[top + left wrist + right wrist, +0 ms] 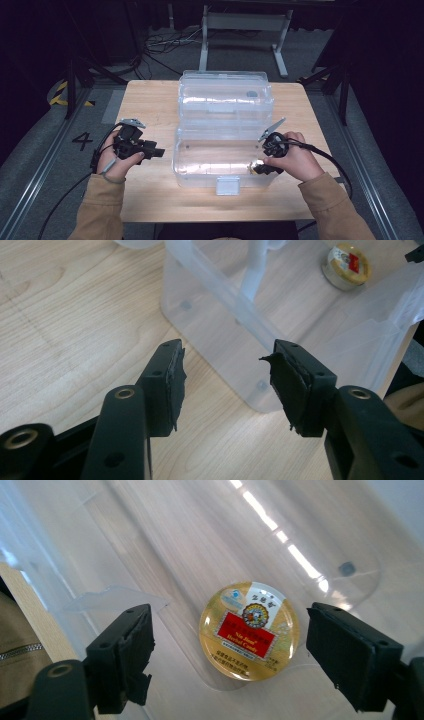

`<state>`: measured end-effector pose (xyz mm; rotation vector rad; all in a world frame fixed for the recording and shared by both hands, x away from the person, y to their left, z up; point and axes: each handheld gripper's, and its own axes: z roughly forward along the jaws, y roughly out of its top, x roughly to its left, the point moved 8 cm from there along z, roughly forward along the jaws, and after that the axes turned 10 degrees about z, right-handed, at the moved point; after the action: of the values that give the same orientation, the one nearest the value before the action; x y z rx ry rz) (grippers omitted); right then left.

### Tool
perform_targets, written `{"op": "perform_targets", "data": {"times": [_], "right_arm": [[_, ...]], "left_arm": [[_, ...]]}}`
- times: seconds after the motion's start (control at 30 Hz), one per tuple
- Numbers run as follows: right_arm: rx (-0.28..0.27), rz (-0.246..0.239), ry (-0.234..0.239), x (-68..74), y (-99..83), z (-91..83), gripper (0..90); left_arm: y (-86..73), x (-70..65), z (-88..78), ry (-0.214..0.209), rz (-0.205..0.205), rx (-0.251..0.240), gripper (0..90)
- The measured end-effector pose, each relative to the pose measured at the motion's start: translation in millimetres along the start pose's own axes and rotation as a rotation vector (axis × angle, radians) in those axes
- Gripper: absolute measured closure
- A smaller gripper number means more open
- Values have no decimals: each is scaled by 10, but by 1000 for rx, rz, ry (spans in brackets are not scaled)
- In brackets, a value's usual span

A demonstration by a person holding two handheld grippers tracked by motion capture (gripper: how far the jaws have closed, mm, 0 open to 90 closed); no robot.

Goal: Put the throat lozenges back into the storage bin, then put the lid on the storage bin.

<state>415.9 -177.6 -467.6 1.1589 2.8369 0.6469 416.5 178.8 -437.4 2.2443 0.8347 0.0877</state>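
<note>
A clear plastic box [223, 160] stands open on the wooden table, its lid [225, 97] tipped back behind it. A round gold candy tin [250, 630] with a red label lies flat on the box floor near the right wall; the tin [346, 265] also shows through the box in the left gripper view, and as a glint at the box's right end [257, 165]. My right gripper [227, 655] is open, its jaws on either side of the tin and apart from it. My left gripper [227, 385] is open and empty, left of the box [260, 330] over bare wood.
The table [150, 100] has bare wood to the left of and in front of the box. The box's front latch [228, 185] sticks out toward the near edge. Cables and metal stand legs lie on the floor behind the table.
</note>
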Motion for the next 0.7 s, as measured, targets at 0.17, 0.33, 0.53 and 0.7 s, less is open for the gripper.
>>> {"op": "perform_targets", "data": {"times": [0.17, 0.33, 0.53, 0.7], "right_arm": [[-71, 20, 5, -17, 16, -181, 269], [-109, 24, 33, -3, 23, -324, 318], [-173, 26, 45, -29, 86, -559, 385], [-207, 24, 45, -75, 134, -661, 390]], "left_arm": [[48, -35, -2, -11, 16, -12, 481], [73, -66, -5, -21, 24, -20, 480], [111, -158, -28, -42, 47, -29, 466], [146, -229, -50, -52, 65, -42, 467]]}}
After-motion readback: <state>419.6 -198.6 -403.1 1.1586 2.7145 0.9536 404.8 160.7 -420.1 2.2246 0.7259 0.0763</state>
